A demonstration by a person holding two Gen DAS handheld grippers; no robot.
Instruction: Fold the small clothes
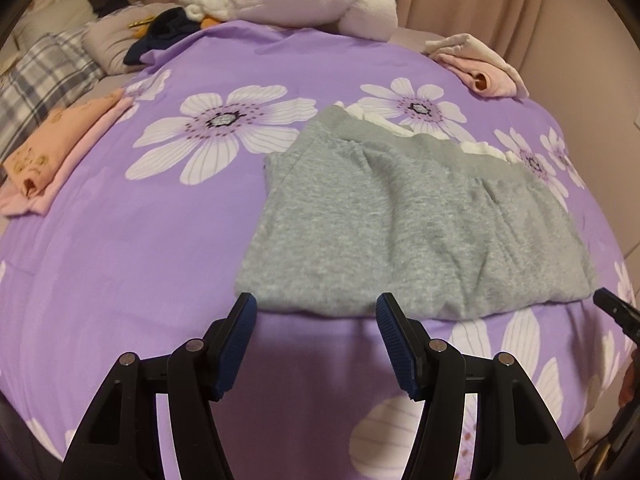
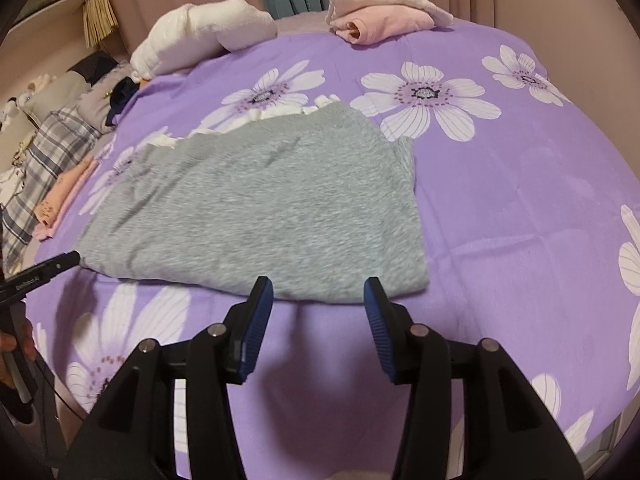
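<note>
Grey fleece garment [image 1: 420, 224] is lying mid-frame on the purple bed [image 1: 140, 260], its near folded edge running left-right just beyond both grippers, left gripper [image 1: 316, 312] and right gripper [image 2: 318, 292] both hovering open, gripping nothing.

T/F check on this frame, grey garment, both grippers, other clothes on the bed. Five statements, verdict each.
1. The grey garment lies on a purple floral bedspread. True.
2. The left gripper is clamped on the grey garment. False: its jaws stand open with only bedspread between them, just short of the garment's near edge.
3. The right gripper holds nothing. True: open, nothing between the pads.
4. A folded pink garment sits at the far edge of the bed. True.
5. The white plush bundle rests on top of the grey garment. False: it lies apart, at the far side.
</note>
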